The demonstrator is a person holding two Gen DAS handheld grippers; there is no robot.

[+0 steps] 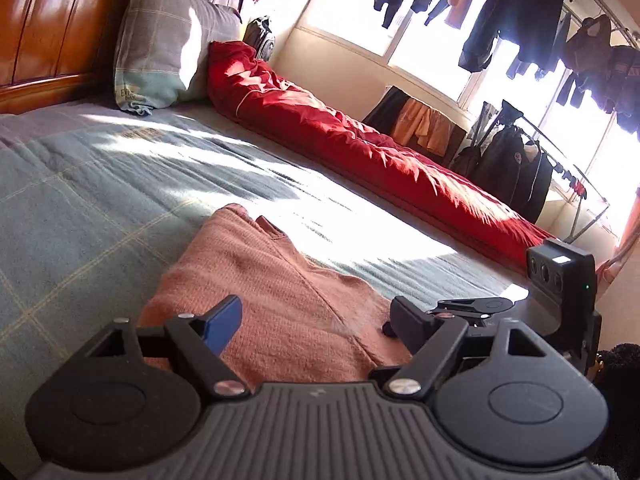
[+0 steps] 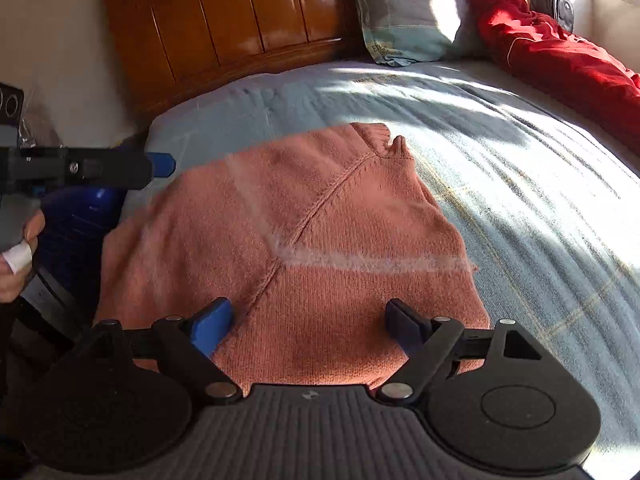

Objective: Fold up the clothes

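Observation:
A salmon-pink knit sweater (image 2: 304, 240) lies folded on the grey-blue checked bedspread (image 2: 520, 200), collar toward the headboard. It also shows in the left wrist view (image 1: 272, 300). My right gripper (image 2: 308, 320) is open and empty, its fingers spread over the sweater's near edge. My left gripper (image 1: 316, 320) is open and empty, low over the sweater's side. In the right wrist view the left gripper (image 2: 160, 164) comes in from the left edge above the sweater's left side. In the left wrist view the right gripper's body (image 1: 560, 280) shows at the right.
A wooden headboard (image 2: 224, 28) and a grey pillow (image 2: 404, 12) stand at the bed's head. A rolled red quilt (image 1: 360, 140) lies along the bed's far side. Dark clothes (image 1: 516, 16) hang by the windows. A blue object (image 2: 80, 232) sits beside the bed.

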